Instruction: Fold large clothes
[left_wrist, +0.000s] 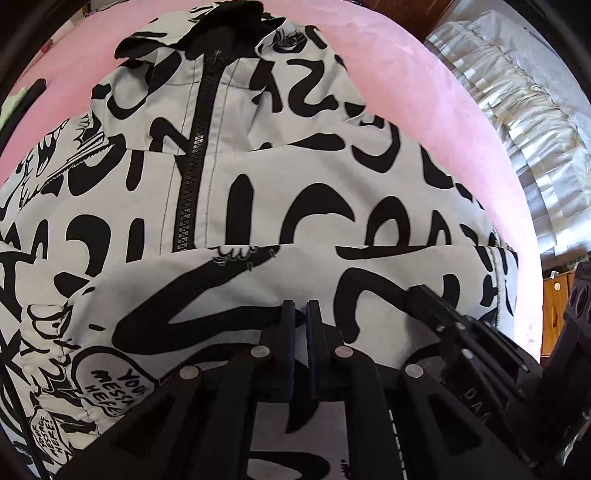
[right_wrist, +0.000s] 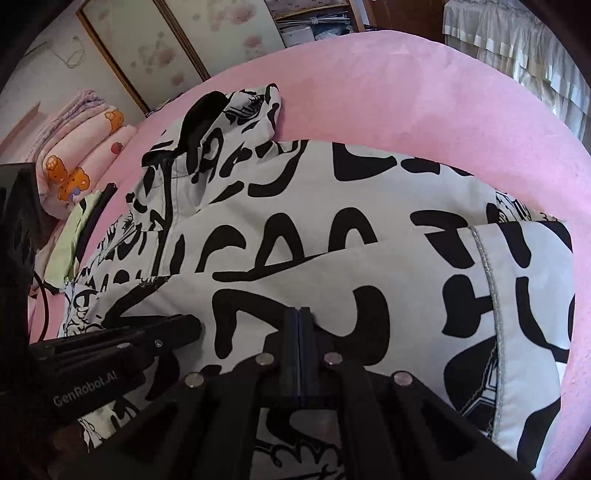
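Jaws on both grippers are pinched tight on the jacket's folded-over hem, the left gripper (left_wrist: 300, 308) and right gripper (right_wrist: 300, 314) side by side. Across the pink bed (right_wrist: 406, 92) lies the printed jacket (left_wrist: 295, 177), zipper (left_wrist: 194, 162) up. Thin slippery cloth may slide free or the fold land crooked if one hand outruns the other.

The black two-finger left gripper (left_wrist: 300, 306) points steeply downward, its blue-padded fingers nearly together with only a thin slit between them. Just beside it, the black two-finger right gripper (right_wrist: 300, 312) also tilts downward, its fingers pressed fully together.
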